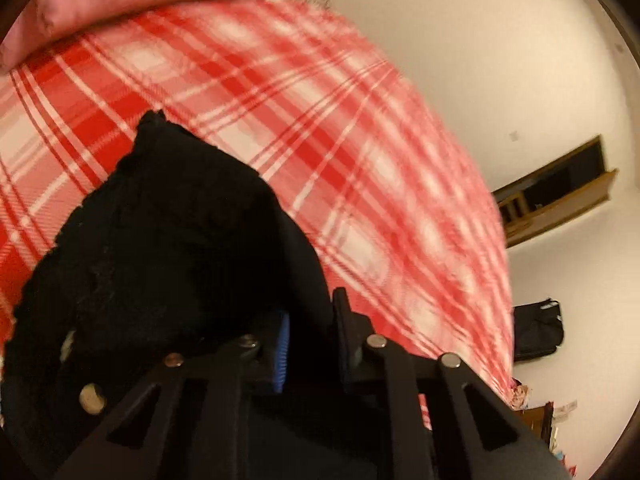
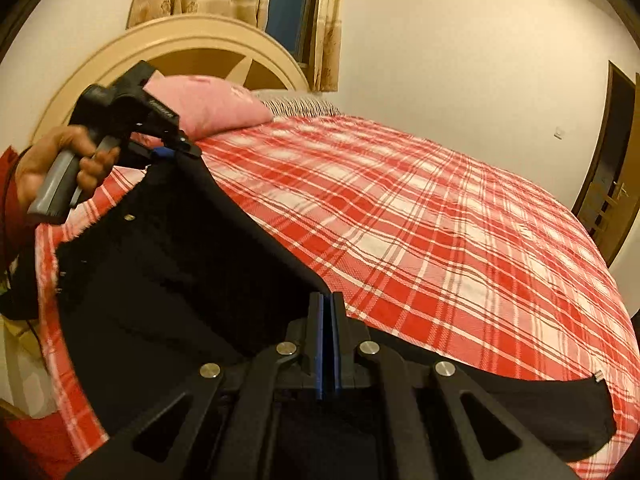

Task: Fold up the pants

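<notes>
Pants, black ones, were pinched at the near end by the right gripper, whose blue-padded jaws sat fully closed on the fabric edge right at the tips. From there the top edge ran as one taut line up and to the left, straight to the left gripper, so the long axis went on a diagonal between the two tools, with the rest of the cloth hanging below that line onto the red plaid bedspread. Another flap of the black fabric trailed off to the right along the near edge of the bed.

Over on the left wrist view the left gripper had its jaws nearly together with the black cloth bunched between and over them, so it looked clamped on the pants too. A hand was wrapped around that tool's grey handle. Farther back a pink pillow lay against the curved headboard.
</notes>
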Demonstrator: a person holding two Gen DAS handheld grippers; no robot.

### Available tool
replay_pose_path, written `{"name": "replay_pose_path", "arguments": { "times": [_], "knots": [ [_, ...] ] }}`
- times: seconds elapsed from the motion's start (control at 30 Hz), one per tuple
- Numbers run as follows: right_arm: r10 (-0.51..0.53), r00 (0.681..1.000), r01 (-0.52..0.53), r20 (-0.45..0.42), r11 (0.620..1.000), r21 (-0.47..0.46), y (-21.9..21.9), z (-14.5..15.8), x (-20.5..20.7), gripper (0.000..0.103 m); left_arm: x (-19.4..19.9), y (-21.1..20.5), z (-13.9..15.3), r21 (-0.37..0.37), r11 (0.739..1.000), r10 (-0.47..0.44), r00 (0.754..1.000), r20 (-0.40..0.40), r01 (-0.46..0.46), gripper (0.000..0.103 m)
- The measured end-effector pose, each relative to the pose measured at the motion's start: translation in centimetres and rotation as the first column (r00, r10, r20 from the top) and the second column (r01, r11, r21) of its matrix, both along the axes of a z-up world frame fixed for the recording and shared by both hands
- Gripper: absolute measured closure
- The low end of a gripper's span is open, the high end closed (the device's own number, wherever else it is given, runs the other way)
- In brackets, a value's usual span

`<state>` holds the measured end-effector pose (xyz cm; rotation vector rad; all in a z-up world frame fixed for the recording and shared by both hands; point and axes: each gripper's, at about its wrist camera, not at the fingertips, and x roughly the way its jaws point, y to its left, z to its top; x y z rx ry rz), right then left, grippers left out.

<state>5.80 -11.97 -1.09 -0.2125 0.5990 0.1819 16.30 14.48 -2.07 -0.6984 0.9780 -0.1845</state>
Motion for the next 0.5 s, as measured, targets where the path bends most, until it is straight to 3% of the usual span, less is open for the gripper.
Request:
{"name": "replay_pose_path", "arguments": {
  "times": [0.13, 0.23, 0.5],
  "knots": [
    [0.015, 1.0, -0.014, 0.021, 1.0, -0.02, 1.0, 0.8, -4.0, 0.1, -4.9, -0.7, 3.3, 0.031, 0.999, -0.031, 0.992, 0.118, 0.027, 0.083],
    [0.024, 0.999, -0.023, 0.032, 0.999, -0.038, 2.0, 0.7, -6.8, 0.1, -9.1, -0.4, 4.2, 0.03, 0.999, -0.042, 0.983, 0.18, 0.037, 0.083],
    [0.027, 1.0, -0.027, 0.004, 0.997, -0.073, 4.2, -2.2, -12.2, 0.1, -16.1, 1.5, 2.0, 0.045, 0.999, -0.034, 0.969, 0.243, 0.024, 0.083]
  ]
}}
